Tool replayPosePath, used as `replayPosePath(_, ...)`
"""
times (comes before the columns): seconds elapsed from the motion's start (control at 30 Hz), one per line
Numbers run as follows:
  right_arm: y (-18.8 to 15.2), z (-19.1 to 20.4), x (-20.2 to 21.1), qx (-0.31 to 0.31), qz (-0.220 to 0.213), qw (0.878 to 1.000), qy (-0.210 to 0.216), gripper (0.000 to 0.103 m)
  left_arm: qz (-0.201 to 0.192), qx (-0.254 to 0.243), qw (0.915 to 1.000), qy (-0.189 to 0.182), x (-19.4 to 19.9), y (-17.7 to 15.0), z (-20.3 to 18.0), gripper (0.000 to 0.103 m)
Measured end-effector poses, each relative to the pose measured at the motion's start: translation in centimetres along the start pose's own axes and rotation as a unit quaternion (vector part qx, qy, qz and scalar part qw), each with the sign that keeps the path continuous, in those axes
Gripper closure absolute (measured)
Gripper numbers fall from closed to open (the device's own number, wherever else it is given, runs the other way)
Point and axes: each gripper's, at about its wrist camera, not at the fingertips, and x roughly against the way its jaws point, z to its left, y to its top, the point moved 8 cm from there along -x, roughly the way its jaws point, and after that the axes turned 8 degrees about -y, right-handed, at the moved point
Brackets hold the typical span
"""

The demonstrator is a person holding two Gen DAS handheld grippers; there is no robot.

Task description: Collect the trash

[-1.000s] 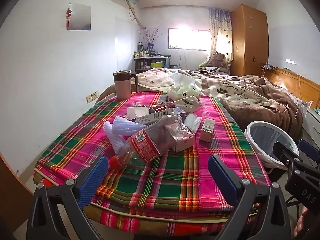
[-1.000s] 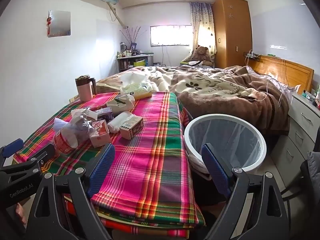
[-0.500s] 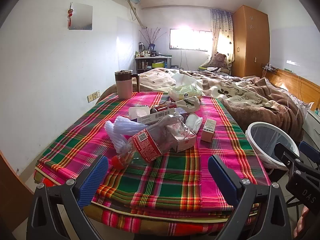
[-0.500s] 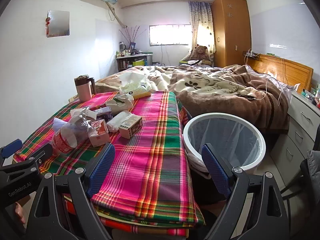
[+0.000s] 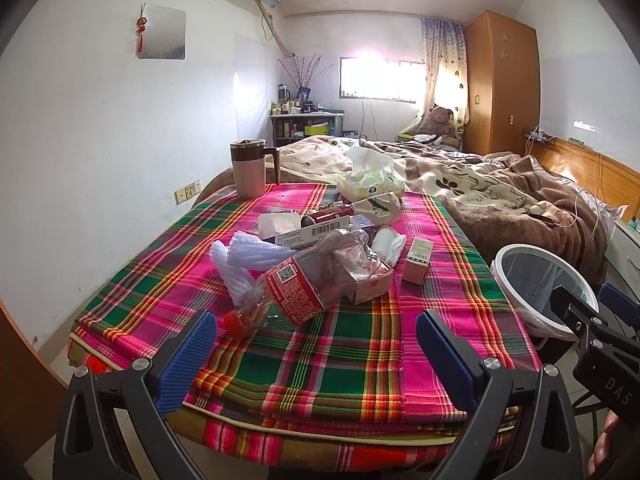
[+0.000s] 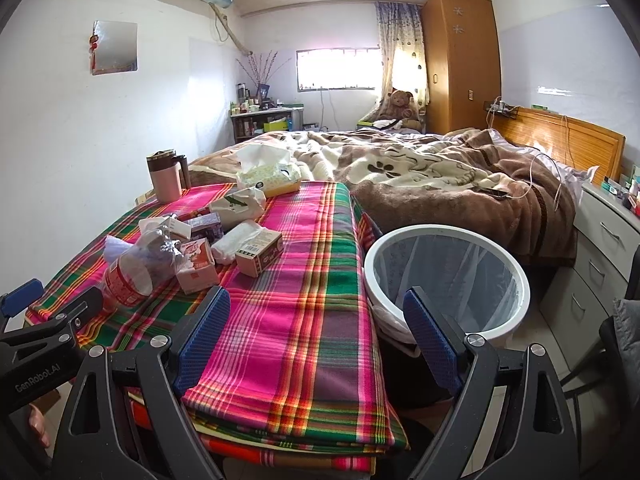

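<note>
A table (image 5: 352, 360) under a pink and green plaid cloth fills the near ground, with a bed (image 6: 440, 184) under a brown blanket beyond it at 12 o'clock. At the table's 3 o'clock edge stands a white-rimmed trash bin (image 6: 516, 280) lined with a clear bag; nothing shows inside it. The trash sits in a heap at mid-table: a crushed plastic bottle (image 5: 296, 292) with a red label, touching a small pink carton (image 5: 370, 286), and a tan box (image 5: 417, 266) just beside. A pink mug (image 5: 249, 168) stands at 11 o'clock. The left gripper (image 5: 316, 360) and right gripper (image 6: 316, 336) hover with jaws spread, holding nothing.
</note>
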Motion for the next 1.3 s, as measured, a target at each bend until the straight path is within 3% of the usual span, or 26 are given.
replayPosePath(1.3,0.0,-0.5,0.0,-0.001,0.001,1.000,-0.002,0.013,0.006,0.009,0.9999,-0.001,-0.3,-0.7,0.4,0.002)
